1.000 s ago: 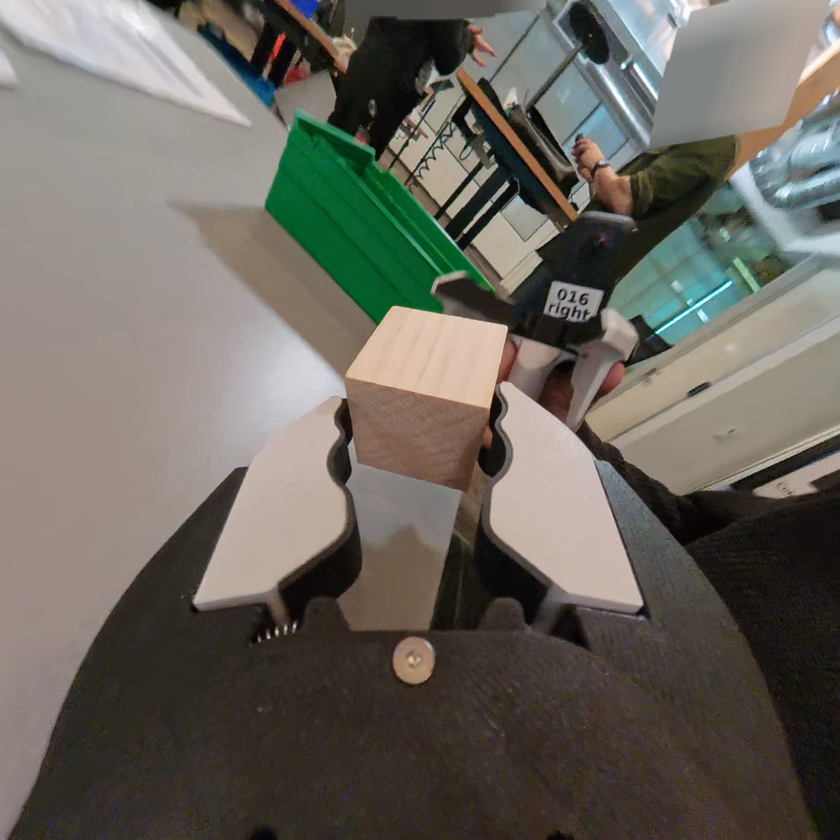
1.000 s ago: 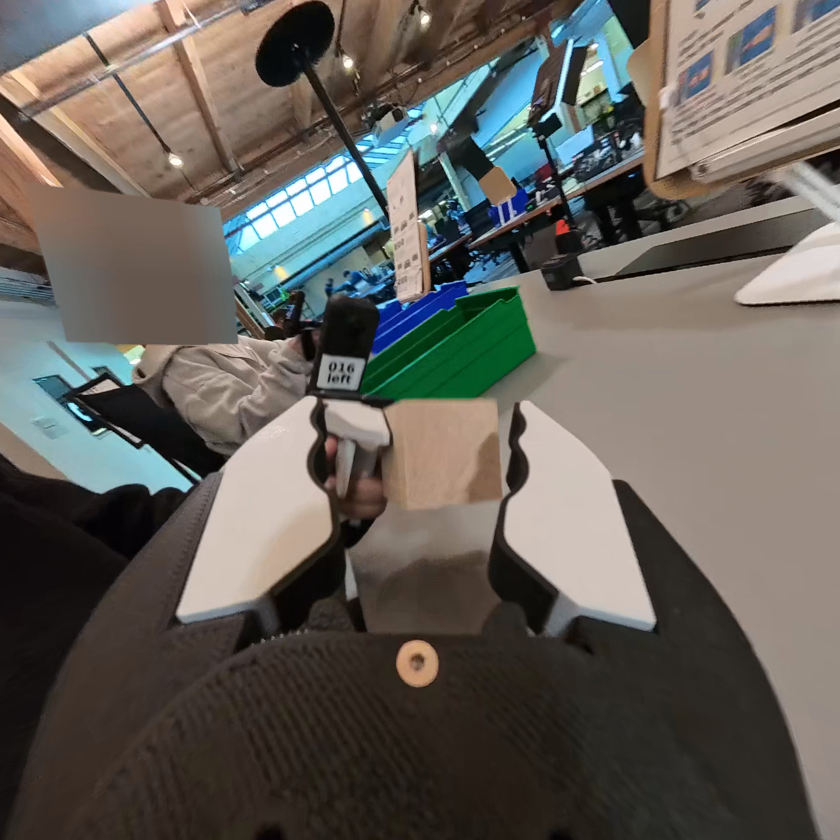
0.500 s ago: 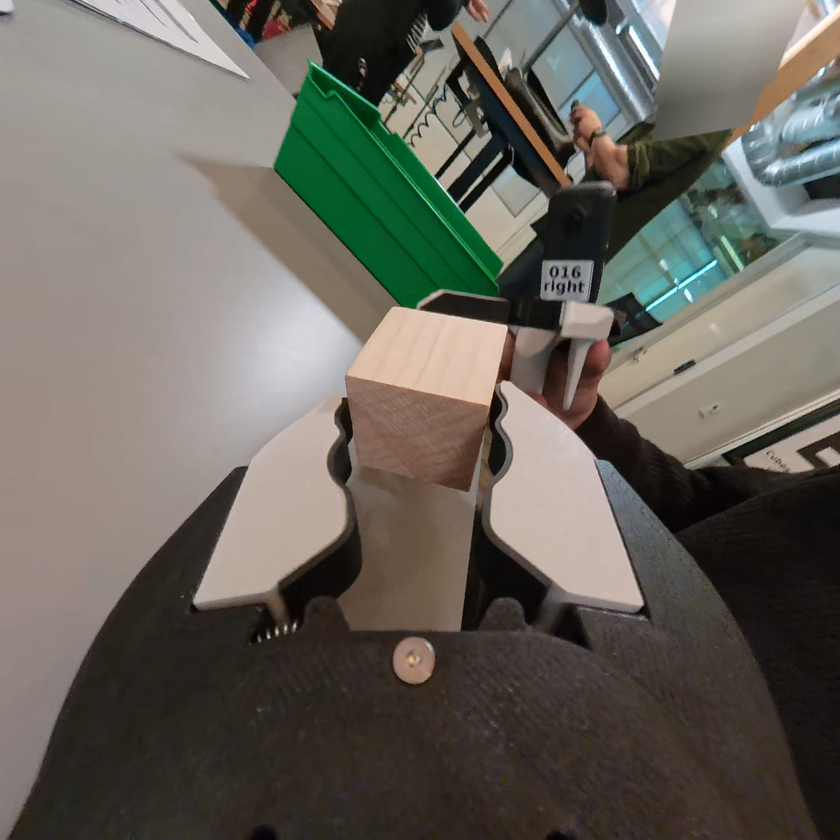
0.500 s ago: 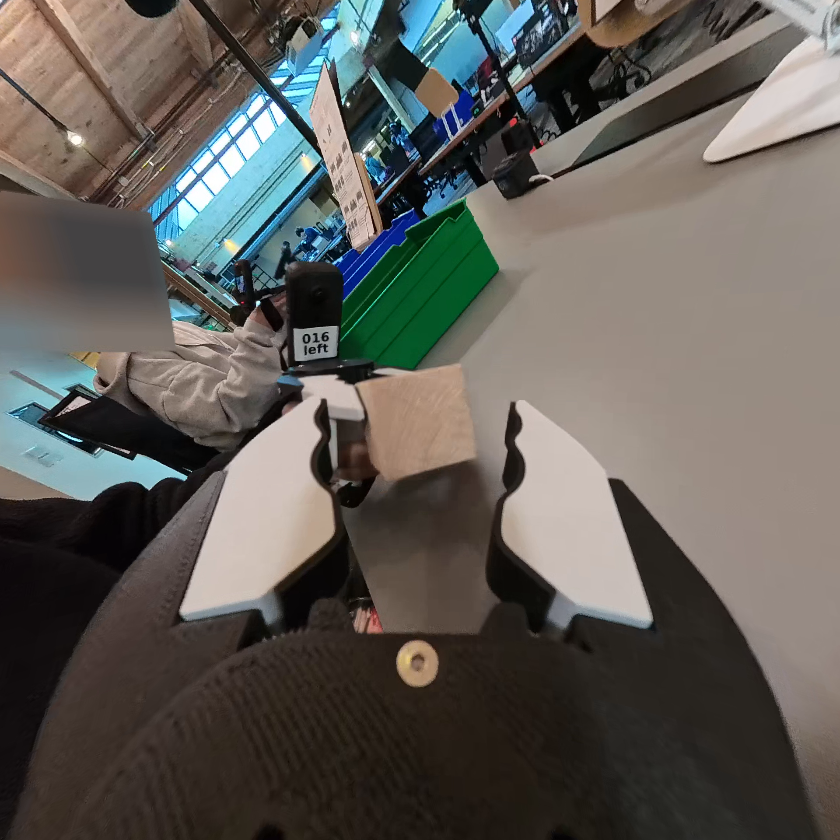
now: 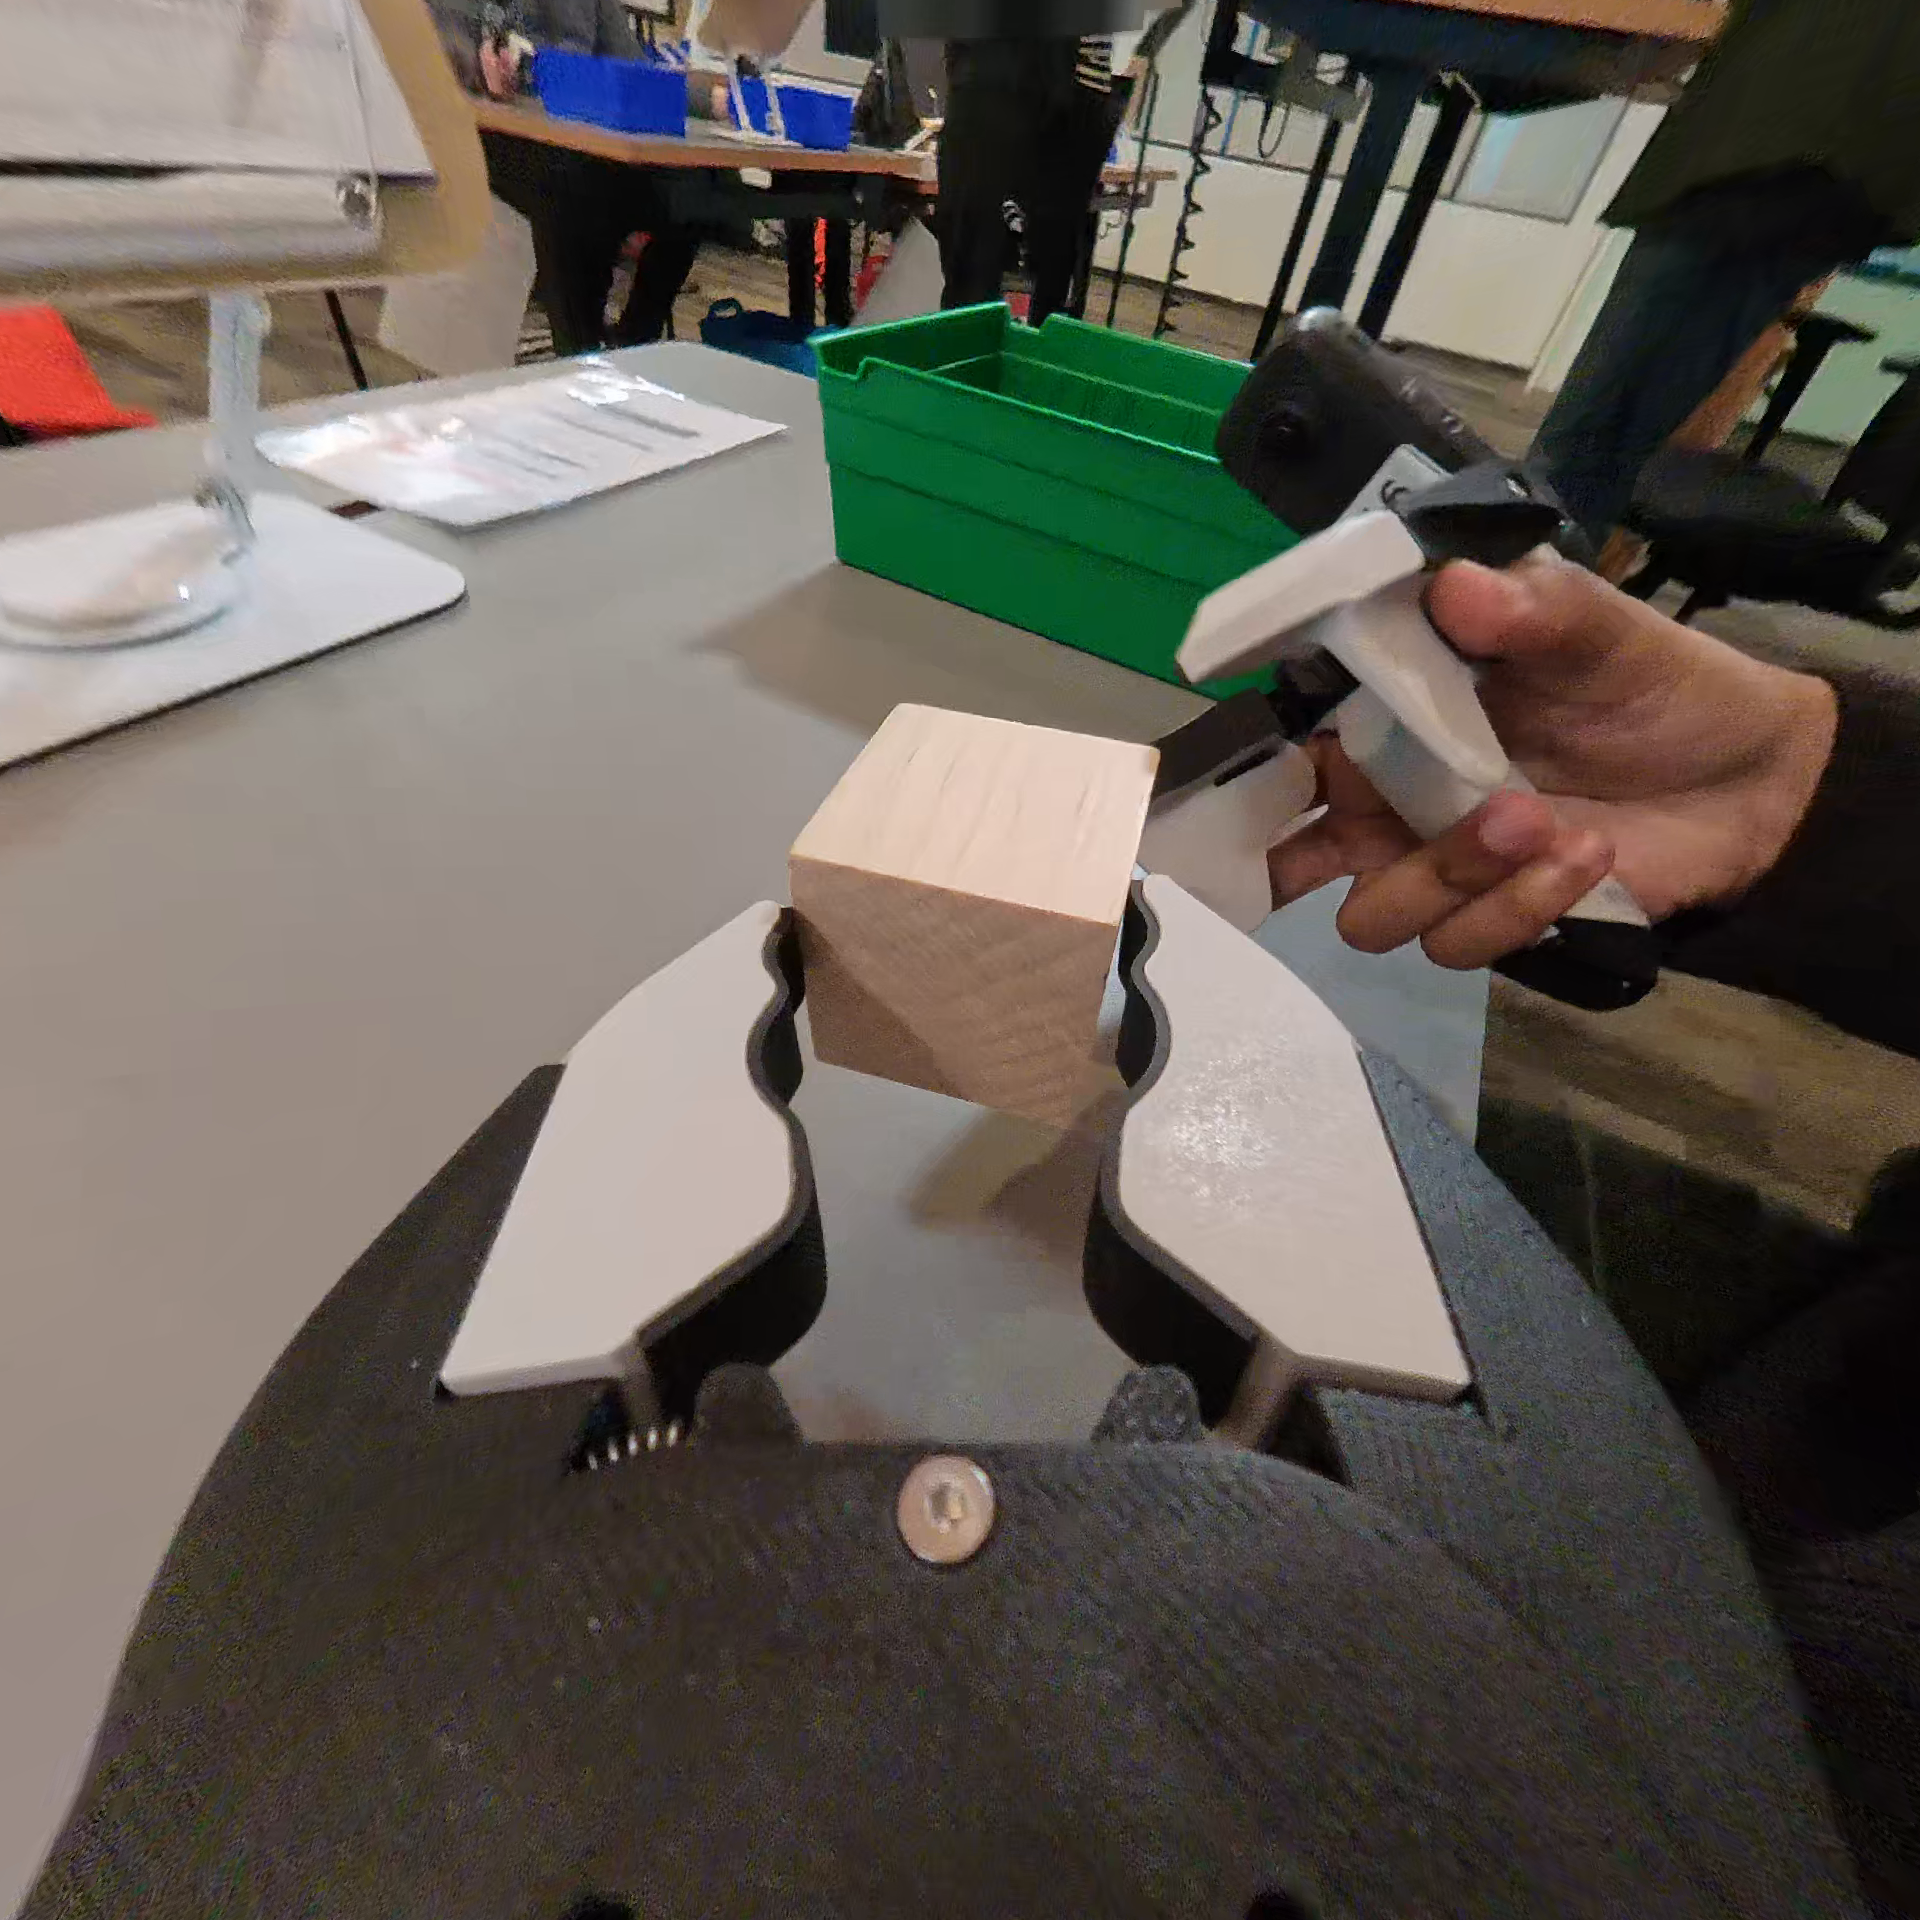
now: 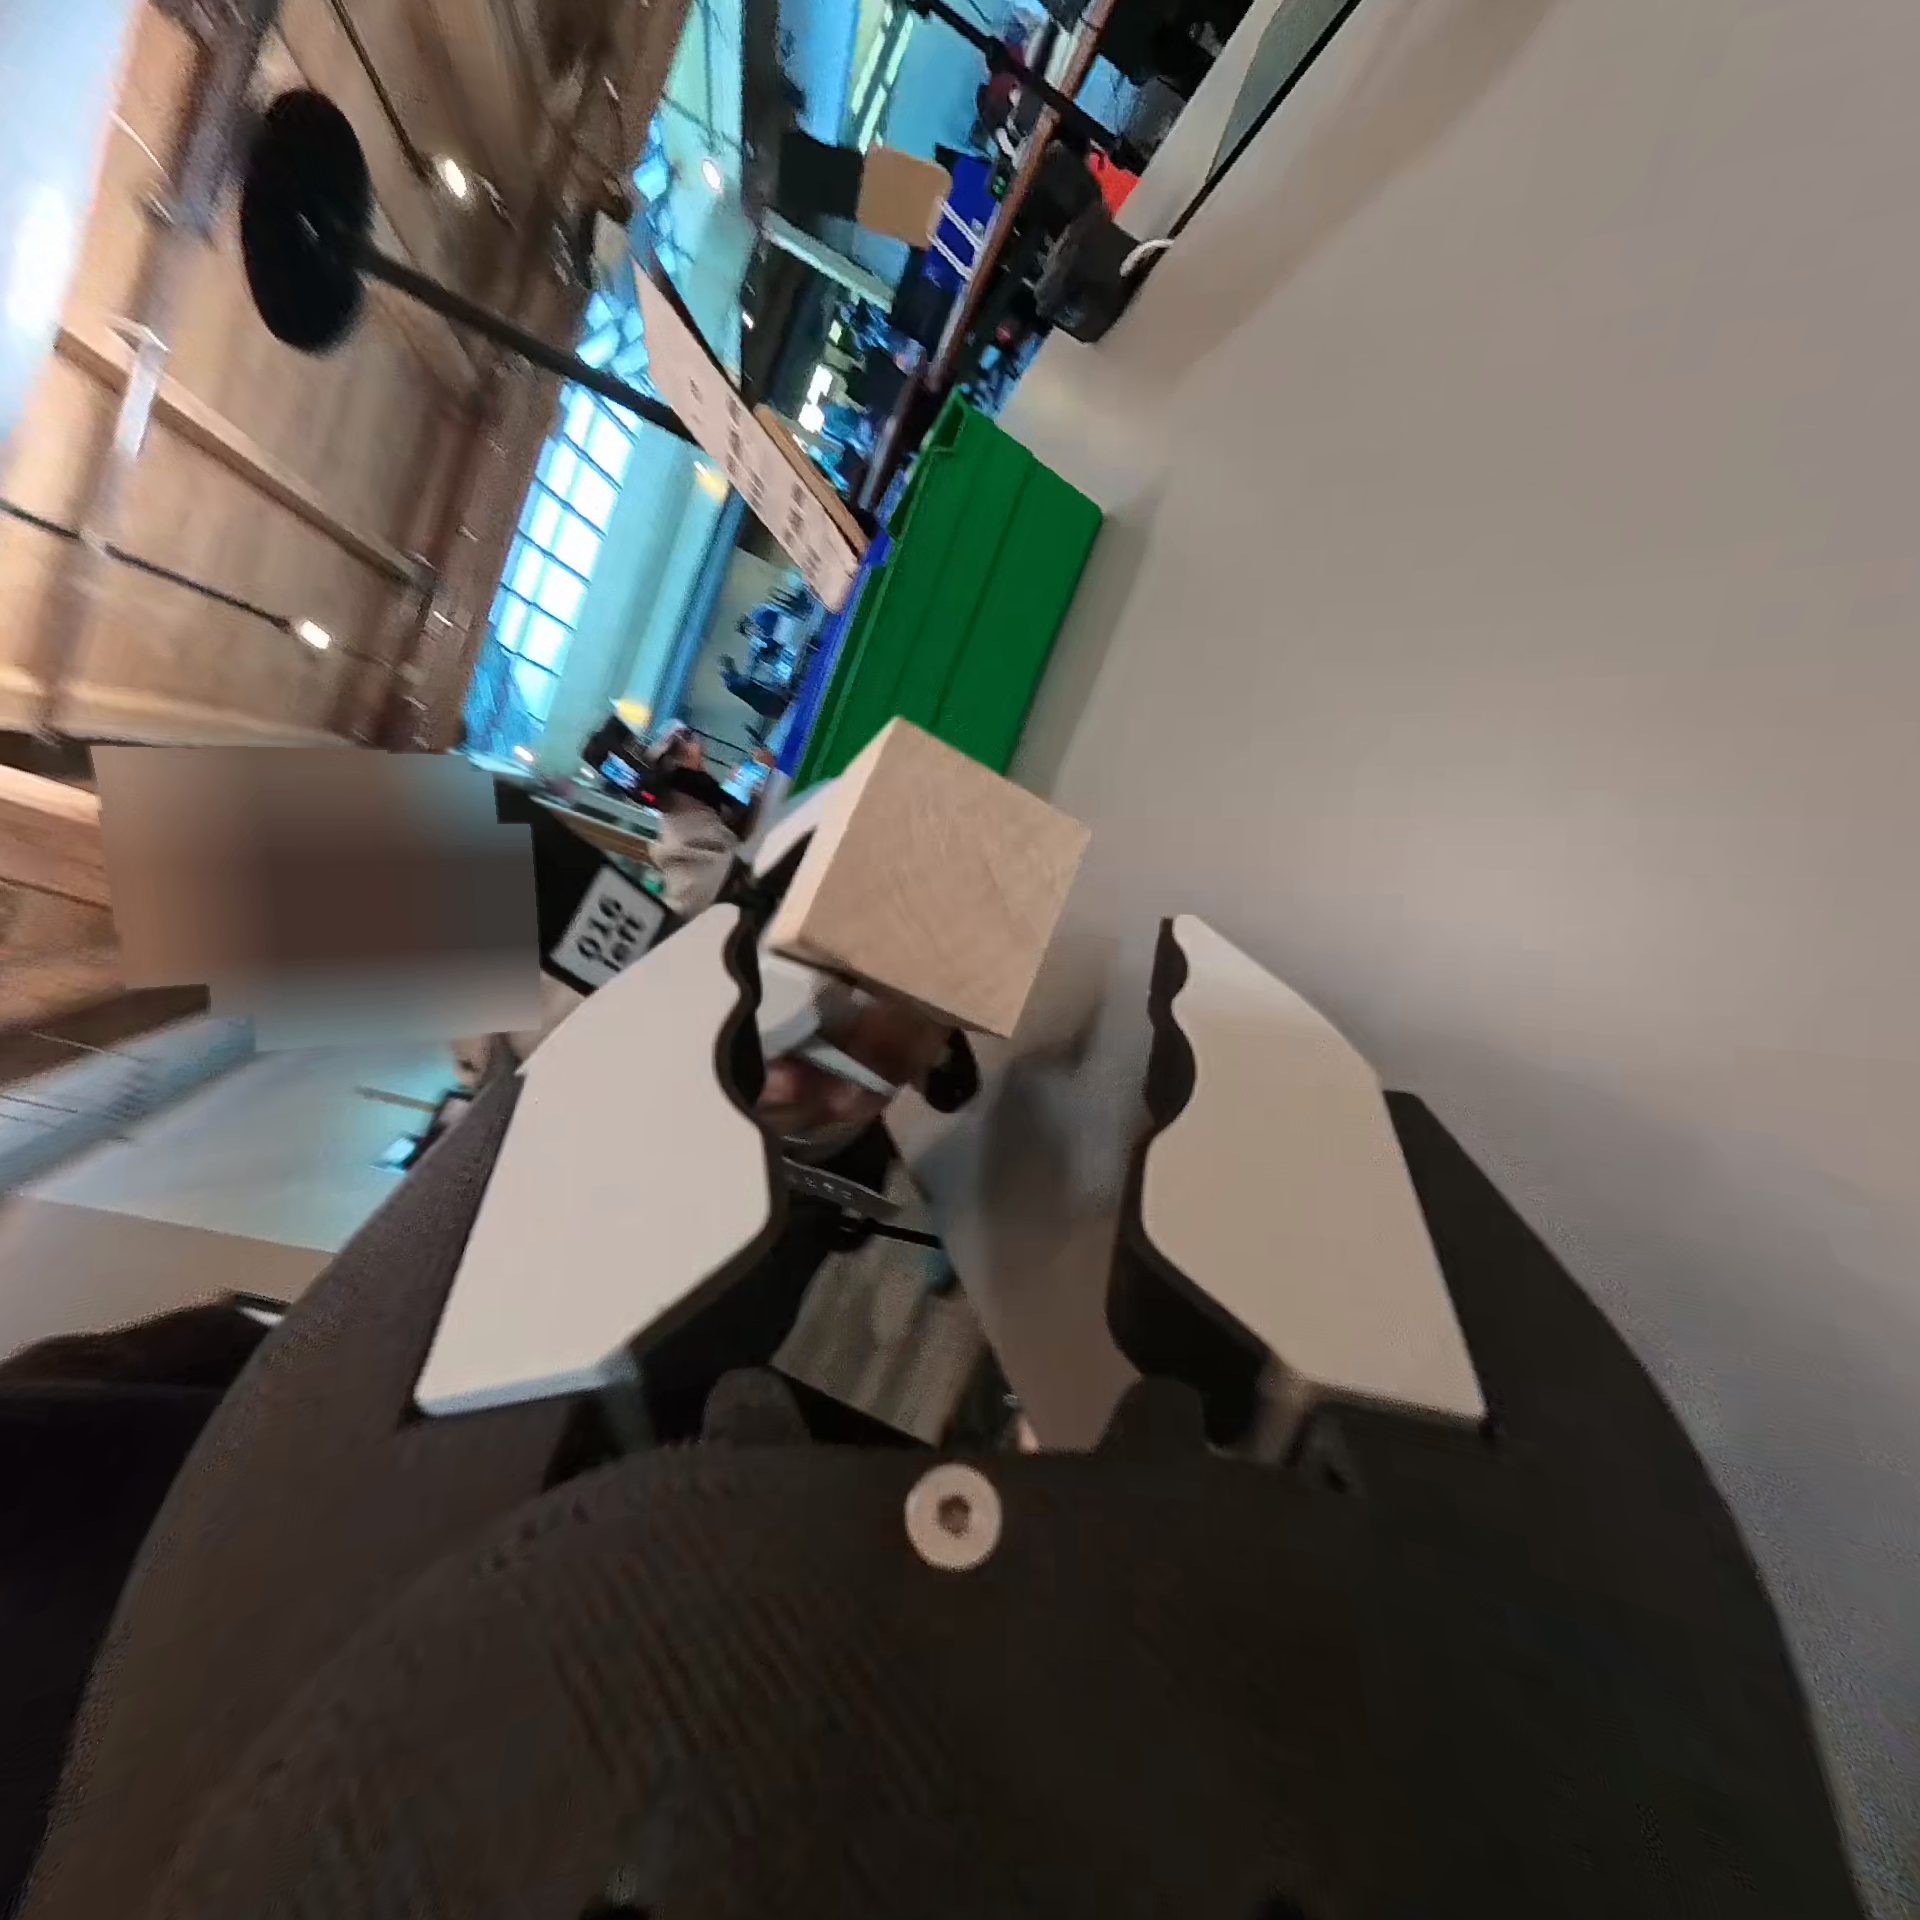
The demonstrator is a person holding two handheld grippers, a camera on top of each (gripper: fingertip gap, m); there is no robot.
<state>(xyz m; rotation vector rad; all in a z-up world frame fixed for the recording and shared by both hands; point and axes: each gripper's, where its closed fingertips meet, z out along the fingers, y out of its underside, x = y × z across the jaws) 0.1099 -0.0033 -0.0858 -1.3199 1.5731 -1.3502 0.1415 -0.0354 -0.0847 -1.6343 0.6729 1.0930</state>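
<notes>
A pale wooden cube (image 5: 966, 914) sits clamped between the tips of my left gripper (image 5: 961, 920), held just above the grey table (image 5: 364, 883). My right gripper (image 5: 1195, 743), held by a hand (image 5: 1621, 769), is open just to the right of the cube, one white finger above and one beside it. In the right wrist view, which is rolled on its side, my right gripper (image 6: 956, 935) is open and the cube (image 6: 925, 883) lies just ahead of its tips, nearer the left fingertip. I cannot tell whether it touches the cube.
A green plastic bin (image 5: 1039, 499) stands on the table behind the cube, and it also shows in the right wrist view (image 6: 956, 603). A white stand base (image 5: 239, 613) and a plastic-sleeved sheet (image 5: 520, 436) lie at the left. People and other tables are beyond.
The left gripper has turned level with the table, still holding the cube. The right gripper has rolled onto its side and stays open close to the cube.
</notes>
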